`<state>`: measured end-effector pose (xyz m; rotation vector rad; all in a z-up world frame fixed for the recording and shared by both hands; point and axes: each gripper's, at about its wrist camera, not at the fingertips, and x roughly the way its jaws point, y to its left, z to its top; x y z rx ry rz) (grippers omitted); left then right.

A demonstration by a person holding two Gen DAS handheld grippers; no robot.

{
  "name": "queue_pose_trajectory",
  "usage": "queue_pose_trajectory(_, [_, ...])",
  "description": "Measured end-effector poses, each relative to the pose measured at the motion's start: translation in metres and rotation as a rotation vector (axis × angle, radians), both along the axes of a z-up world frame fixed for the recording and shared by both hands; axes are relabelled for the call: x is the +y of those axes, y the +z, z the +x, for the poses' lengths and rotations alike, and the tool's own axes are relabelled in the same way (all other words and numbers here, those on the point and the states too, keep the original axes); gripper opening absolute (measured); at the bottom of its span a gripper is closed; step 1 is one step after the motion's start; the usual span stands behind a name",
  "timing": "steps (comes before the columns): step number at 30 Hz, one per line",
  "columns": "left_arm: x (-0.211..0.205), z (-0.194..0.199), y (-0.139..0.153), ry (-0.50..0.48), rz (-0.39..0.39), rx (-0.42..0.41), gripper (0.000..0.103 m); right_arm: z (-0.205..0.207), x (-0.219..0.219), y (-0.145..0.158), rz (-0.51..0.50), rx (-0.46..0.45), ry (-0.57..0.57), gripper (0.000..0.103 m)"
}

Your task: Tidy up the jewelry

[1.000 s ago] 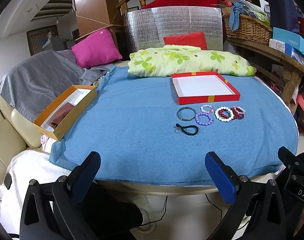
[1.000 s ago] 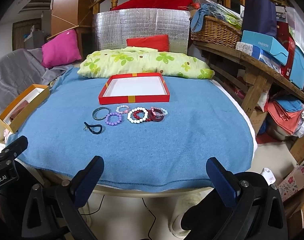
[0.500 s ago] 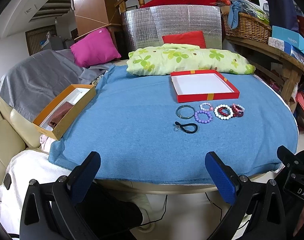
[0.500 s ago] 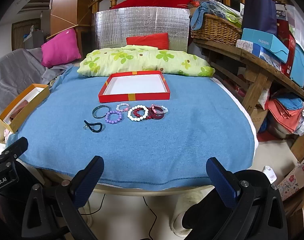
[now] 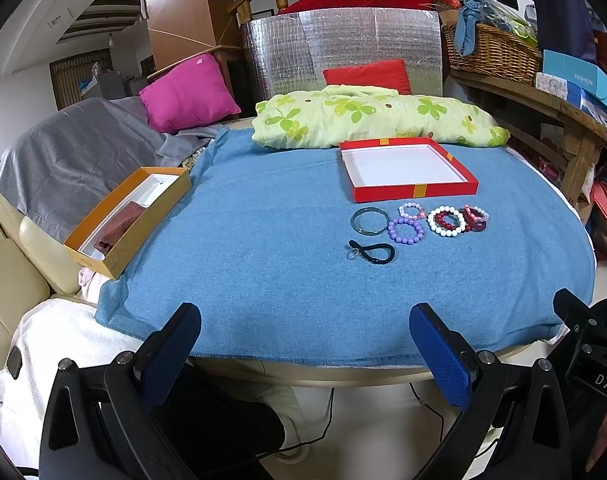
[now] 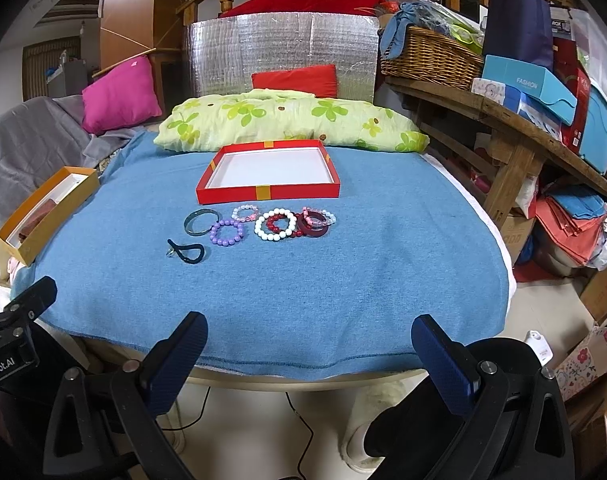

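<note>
A shallow red box (image 5: pixel 407 170) (image 6: pixel 268 176) with a white inside lies empty on the blue cloth. In front of it lies a row of bracelets: a dark green bangle (image 5: pixel 369 221) (image 6: pixel 200 222), a purple bead bracelet (image 5: pixel 406 231) (image 6: pixel 226 233), a small pink one (image 5: pixel 411 210), a white bead one (image 5: pixel 446 221) (image 6: pixel 275 225) and dark red and pink ones (image 5: pixel 475 218) (image 6: pixel 314 222). A black loop (image 5: pixel 373 252) (image 6: pixel 186 253) lies nearer. My left gripper (image 5: pixel 305 344) and right gripper (image 6: pixel 309 350) are open and empty, held off the table's near edge.
An orange box (image 5: pixel 129 216) with brown cloth sits at the table's left edge. A green floral pillow (image 5: pixel 375 120) lies behind the red box. A wooden shelf (image 6: pixel 503 112) with a basket and boxes stands at right. The other gripper shows at the right edge of the left wrist view (image 5: pixel 591 340).
Both views have shifted a little: the table and jewelry sit slightly lower and nearer in frame. Both grippers stay open. Nothing on the table has moved.
</note>
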<state>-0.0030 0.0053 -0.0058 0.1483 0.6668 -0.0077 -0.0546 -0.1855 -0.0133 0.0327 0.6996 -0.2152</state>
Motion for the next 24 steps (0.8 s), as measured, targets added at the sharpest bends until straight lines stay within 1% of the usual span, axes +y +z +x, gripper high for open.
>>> queue_pose_trajectory(24, [-0.0019,0.0008,-0.003,-0.006,0.003,0.011,0.103,-0.0003,-0.0018,-0.0024,0.004,0.005,-0.003,0.103])
